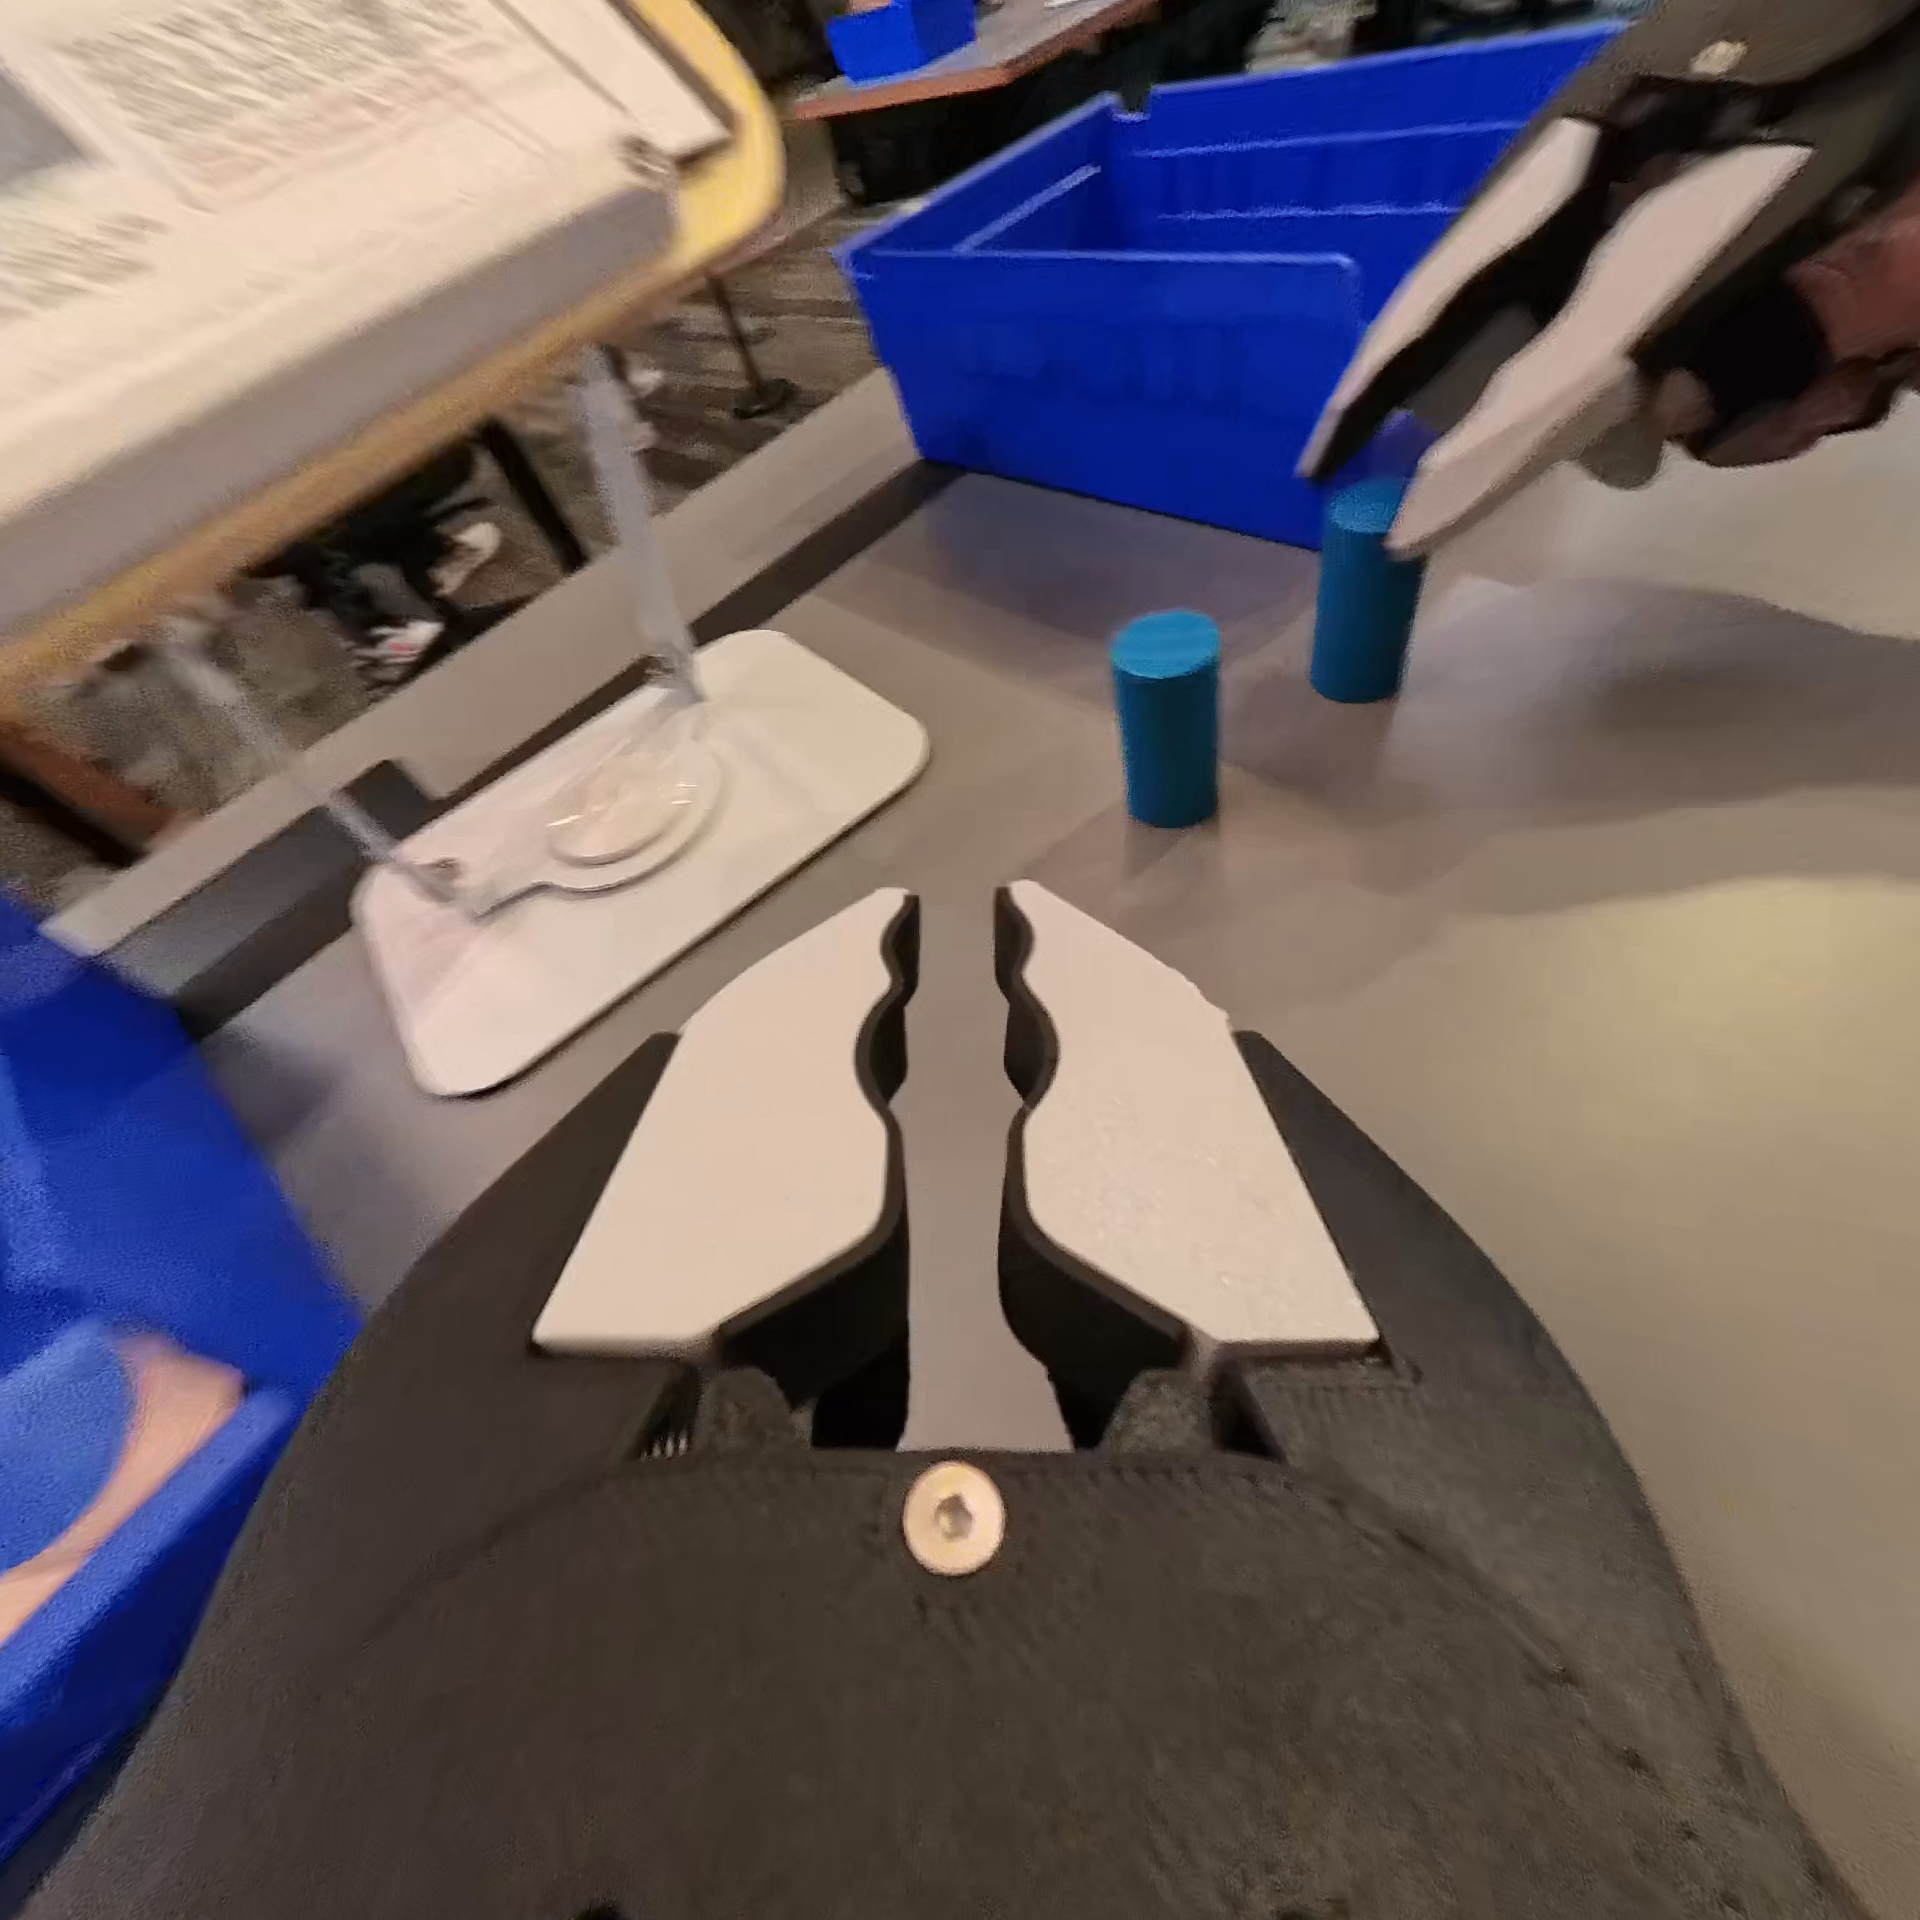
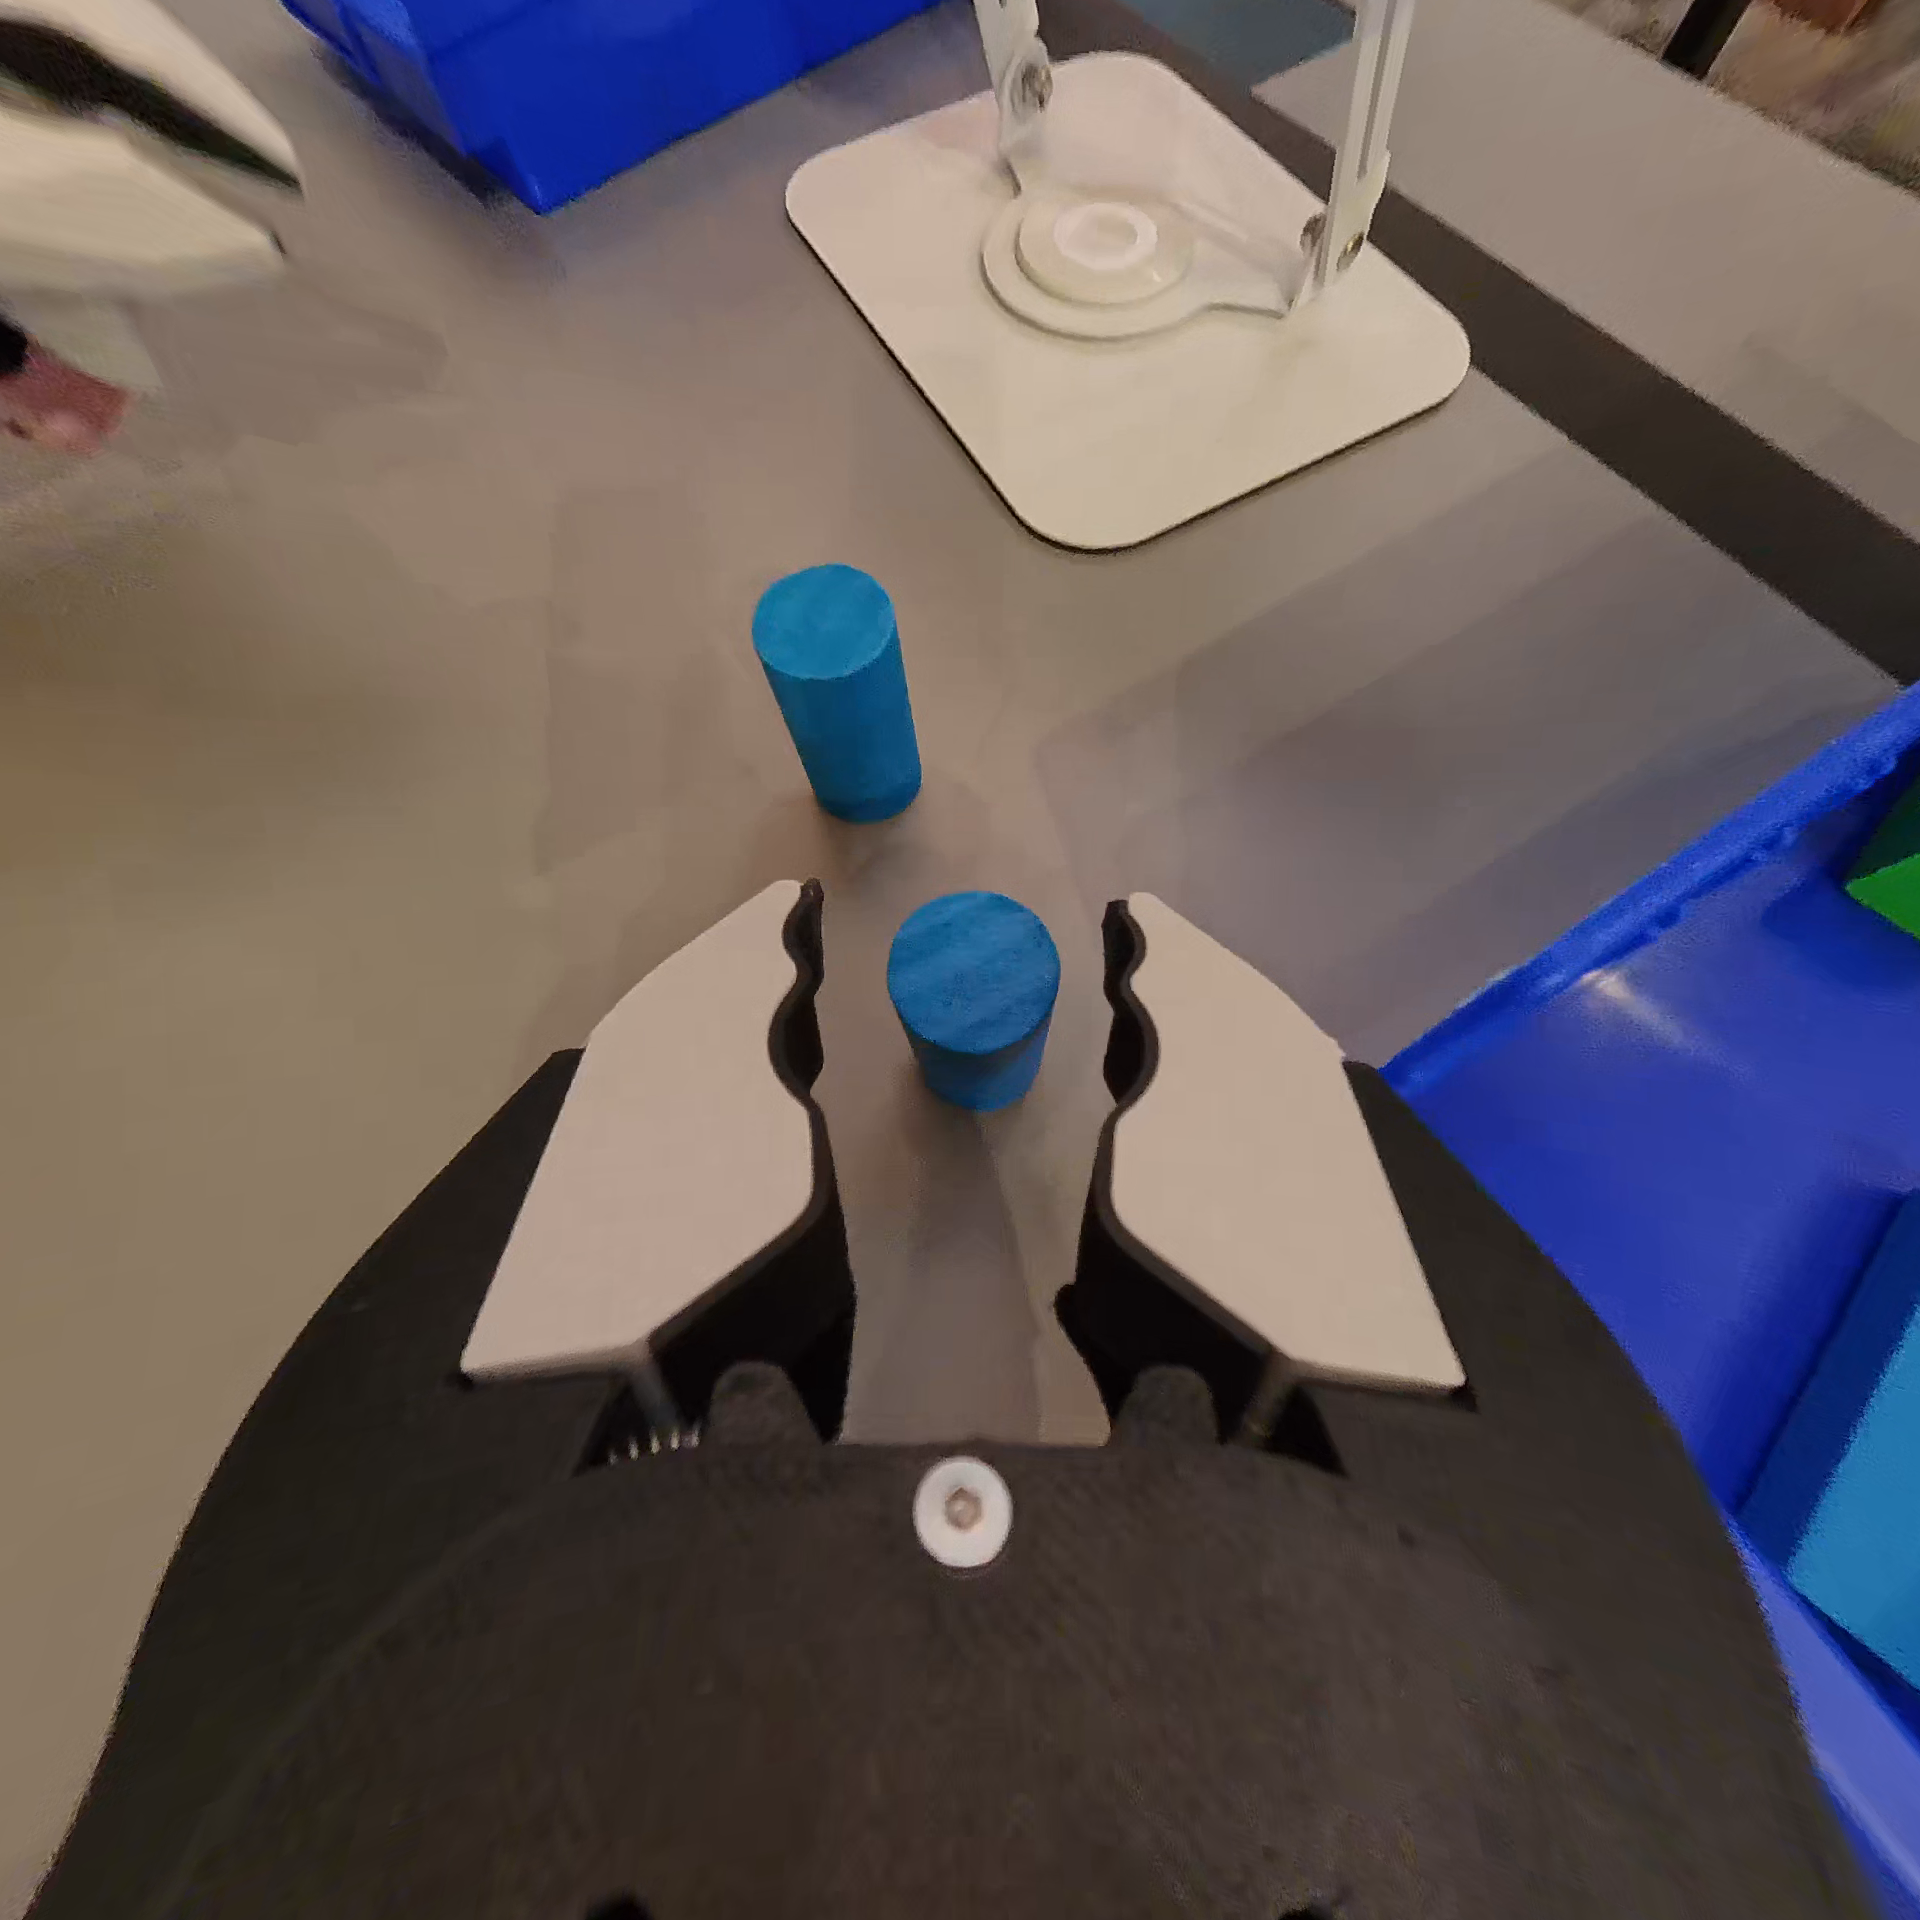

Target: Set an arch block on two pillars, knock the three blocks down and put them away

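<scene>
While both blue pillars [image 2: 836, 691] stand upright at centre frame on the counter [image 2: 312, 831], the right hand-held gripper [image 2: 961, 904] hangs spread around the nearer one [image 2: 971, 997]; the left hand-held gripper [image 1: 956, 904] is narrowly parted, empty. Lift straight up, avoid nudging; no arch is identifiable yet.

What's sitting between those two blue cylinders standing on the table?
Nothing: in the right wrist view, only bare grey table separates the near pillar from the far pillar.

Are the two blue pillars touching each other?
Apart. In the right wrist view, bare grey table separates the near pillar from the far pillar.
</scene>
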`<state>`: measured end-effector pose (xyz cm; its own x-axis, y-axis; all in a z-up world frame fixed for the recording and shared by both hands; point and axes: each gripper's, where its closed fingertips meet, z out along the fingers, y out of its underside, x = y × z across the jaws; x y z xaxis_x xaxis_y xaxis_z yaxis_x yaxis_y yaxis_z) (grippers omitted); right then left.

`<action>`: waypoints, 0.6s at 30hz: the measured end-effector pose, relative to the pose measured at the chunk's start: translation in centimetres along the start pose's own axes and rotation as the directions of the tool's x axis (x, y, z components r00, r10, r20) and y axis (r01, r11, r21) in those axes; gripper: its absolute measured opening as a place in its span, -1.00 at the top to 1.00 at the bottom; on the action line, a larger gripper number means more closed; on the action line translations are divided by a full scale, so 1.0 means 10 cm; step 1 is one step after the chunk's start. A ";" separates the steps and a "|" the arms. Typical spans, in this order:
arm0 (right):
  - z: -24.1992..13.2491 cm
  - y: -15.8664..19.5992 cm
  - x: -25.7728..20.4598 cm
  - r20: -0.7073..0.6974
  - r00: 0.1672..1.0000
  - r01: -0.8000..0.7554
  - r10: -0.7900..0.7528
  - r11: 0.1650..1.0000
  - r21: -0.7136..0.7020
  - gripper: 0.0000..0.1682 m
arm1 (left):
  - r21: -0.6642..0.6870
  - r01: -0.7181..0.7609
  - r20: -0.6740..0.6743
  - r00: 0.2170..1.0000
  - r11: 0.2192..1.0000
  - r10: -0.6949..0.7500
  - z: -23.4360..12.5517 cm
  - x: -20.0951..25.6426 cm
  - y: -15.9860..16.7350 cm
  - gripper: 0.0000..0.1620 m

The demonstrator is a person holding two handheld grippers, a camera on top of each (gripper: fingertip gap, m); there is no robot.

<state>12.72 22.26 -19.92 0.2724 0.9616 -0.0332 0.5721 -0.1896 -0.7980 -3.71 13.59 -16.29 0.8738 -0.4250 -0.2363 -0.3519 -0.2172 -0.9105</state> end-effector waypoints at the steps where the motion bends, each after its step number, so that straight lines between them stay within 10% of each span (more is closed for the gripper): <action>1: -0.04 -0.02 -0.01 -0.005 1.000 0.014 -0.014 1.000 0.019 0.38 | 0.002 -0.003 0.058 0.998 1.000 0.003 -0.11 -0.17 -0.06 0.80; 9: -0.26 -0.14 -0.02 -0.025 0.999 0.037 -0.034 0.991 0.129 0.46 | -0.353 0.167 0.296 0.953 0.920 -0.059 -0.65 -2.03 0.33 0.60; 18: -0.31 -0.13 0.01 -0.027 0.999 0.023 -0.019 0.987 0.156 0.49 | -0.777 0.170 0.079 0.981 0.606 -0.174 -0.11 -2.17 1.36 0.36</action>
<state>14.35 21.96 -17.02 0.2819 0.9594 -0.0019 0.4504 -0.1341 -0.8827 -27.82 18.86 -23.12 0.9456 -0.3096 -0.1000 -0.3251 -0.8867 -0.3286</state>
